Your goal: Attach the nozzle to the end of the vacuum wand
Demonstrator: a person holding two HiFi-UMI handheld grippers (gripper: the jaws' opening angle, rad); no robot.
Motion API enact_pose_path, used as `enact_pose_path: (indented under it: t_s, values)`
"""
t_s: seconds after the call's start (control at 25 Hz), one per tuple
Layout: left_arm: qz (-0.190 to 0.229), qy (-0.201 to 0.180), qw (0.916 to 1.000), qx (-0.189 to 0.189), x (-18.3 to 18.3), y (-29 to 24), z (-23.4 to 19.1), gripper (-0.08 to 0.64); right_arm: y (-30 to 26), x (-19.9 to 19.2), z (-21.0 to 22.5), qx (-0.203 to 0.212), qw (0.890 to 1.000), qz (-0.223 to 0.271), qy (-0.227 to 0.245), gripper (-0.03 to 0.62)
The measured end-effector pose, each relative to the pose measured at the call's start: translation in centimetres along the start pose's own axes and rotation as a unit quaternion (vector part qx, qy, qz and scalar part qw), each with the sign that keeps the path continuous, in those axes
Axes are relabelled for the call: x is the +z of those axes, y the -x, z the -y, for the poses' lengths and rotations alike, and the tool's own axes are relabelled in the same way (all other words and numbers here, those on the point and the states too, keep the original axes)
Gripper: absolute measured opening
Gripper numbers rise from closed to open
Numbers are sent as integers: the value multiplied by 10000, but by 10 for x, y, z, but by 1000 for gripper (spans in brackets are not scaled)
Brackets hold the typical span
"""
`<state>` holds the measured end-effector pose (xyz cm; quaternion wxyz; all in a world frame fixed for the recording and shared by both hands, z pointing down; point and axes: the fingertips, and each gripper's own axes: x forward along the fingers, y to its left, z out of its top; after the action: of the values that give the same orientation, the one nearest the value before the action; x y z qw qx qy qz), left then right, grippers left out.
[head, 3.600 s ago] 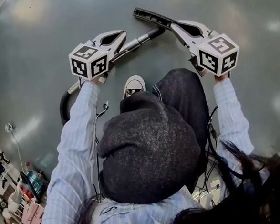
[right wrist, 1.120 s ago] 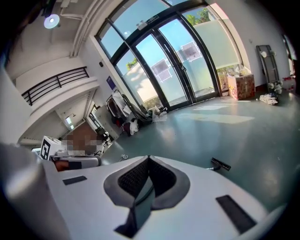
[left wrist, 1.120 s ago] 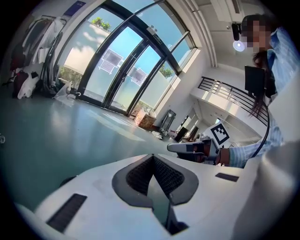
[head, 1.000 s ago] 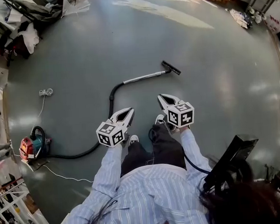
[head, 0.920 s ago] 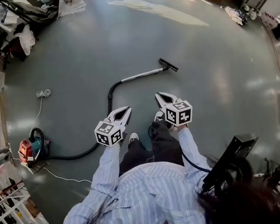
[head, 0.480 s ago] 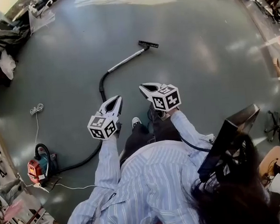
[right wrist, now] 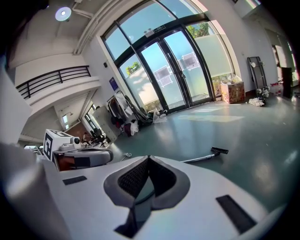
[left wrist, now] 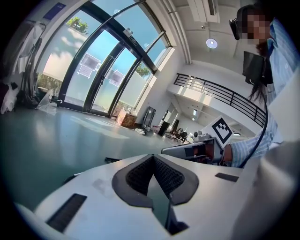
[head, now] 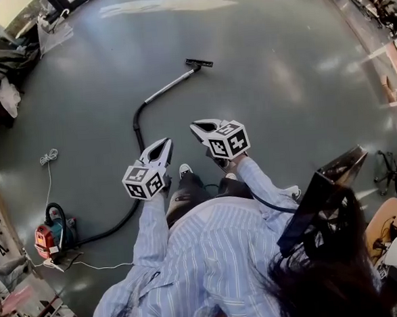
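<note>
The vacuum wand (head: pixel 170 86) lies on the grey floor, a silver tube with the black nozzle (head: pixel 199 63) fitted crosswise on its far end. A black hose (head: pixel 137 128) curves from the wand back to the red vacuum cleaner (head: pixel 50 238) at the left. In the right gripper view the nozzle (right wrist: pixel 219 150) and the wand (right wrist: pixel 199 158) show small and far off. My left gripper (head: pixel 165 145) and right gripper (head: pixel 195 126) are both shut and empty, held up in front of the standing person, well back from the wand. The left gripper view shows the right gripper (left wrist: pixel 165 151).
A white coiled cord (head: pixel 47 157) lies on the floor at the left. Clutter and racks (head: pixel 2 60) line the far left wall, glass doors (right wrist: pixel 178 75) stand beyond. A cardboard box (right wrist: pixel 231 92) sits near the doors. A dark stand (head: pixel 323 193) is close at the right.
The person has stepped back from the wand, so wand and nozzle look smaller and farther up the head view. Both grippers have come away with the person, still shut and empty.
</note>
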<state>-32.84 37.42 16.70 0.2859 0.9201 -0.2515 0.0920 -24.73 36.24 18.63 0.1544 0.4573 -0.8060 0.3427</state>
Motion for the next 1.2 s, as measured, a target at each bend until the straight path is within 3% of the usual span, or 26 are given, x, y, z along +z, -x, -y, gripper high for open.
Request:
enact_pose_path:
  t_s: [0.24, 0.6, 1.2]
  values:
    - [92, 120, 9998, 87, -26, -22, 68, 5, 73, -42, 14, 52, 9995, -98, 299, 5]
    - [-85, -116, 9999, 3, -81, -53, 192, 5, 172, -95, 52, 120, 9999, -37, 88, 5]
    - [42, -147, 9980, 606, -116, -8, 217, 5, 183, -130, 8, 680, 9950, -254, 689, 5]
